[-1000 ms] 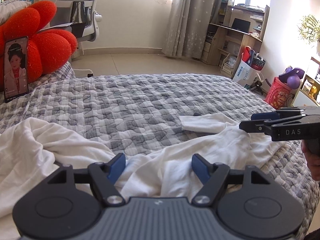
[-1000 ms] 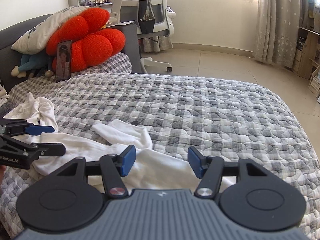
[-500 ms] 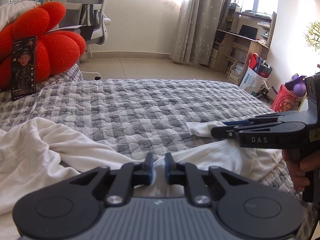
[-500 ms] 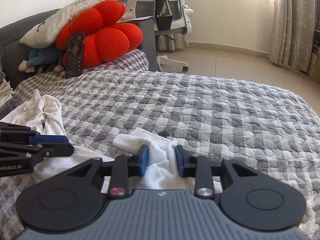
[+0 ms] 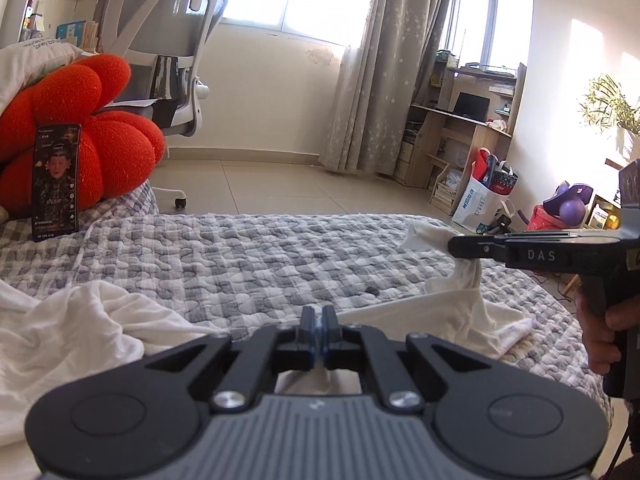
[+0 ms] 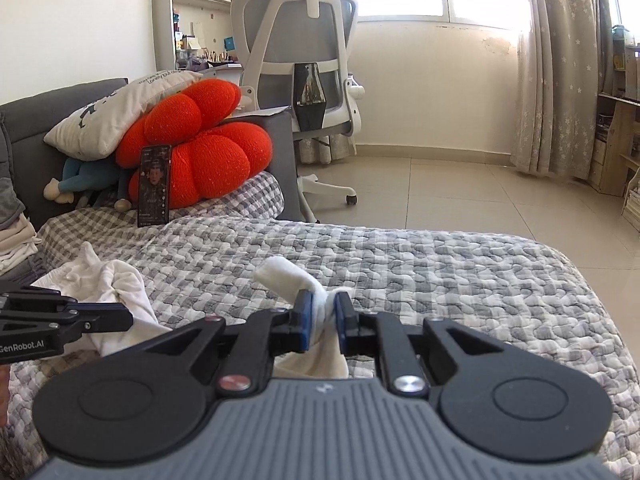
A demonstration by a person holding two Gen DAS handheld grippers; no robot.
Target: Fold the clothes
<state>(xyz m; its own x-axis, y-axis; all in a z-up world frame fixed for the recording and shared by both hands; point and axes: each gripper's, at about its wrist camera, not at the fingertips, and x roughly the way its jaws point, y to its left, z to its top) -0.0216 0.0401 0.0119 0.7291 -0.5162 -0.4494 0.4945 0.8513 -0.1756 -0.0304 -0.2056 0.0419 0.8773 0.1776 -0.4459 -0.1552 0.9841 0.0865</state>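
The left gripper point(image 5: 319, 322) is pressing its blue-padded jaws together on a thin edge of the white cotton garment point(image 5: 448, 320), with a sliver of cloth showing between the pads. The right gripper point(image 6: 323, 312) is pinching a bunched fold of the same white fabric, its jaws nearly together with the cloth wadded between them and a rolled end point(image 6: 280, 276) sticking up and forward past the fingertips.

In the left wrist view, the right gripper point(image 5: 460, 246) is reaching in from the right edge, holding that bunch lifted above the bed while the fabric is hanging down from it in a drape to the quilt. A hand point(image 5: 608, 320) is wrapping around its handle. In the right wrist view, the left gripper point(image 6: 120, 316) is coming in from the left edge, with more white cloth lying crumpled just behind it.

The garment is lying across the near part of the grey-and-white checked quilted bedspread point(image 5: 240, 256), and a rumpled white sheet-like heap point(image 5: 68, 328) is resting at the left.

Farther back, a black smartphone with a lit screen point(image 6: 154, 185) is leaning upright against a red knitted flower-shaped cushion point(image 6: 208, 148), beside a pale printed pillow point(image 6: 116, 116). A white mesh office chair point(image 6: 308, 52) is standing on the tiled floor beyond the bed.
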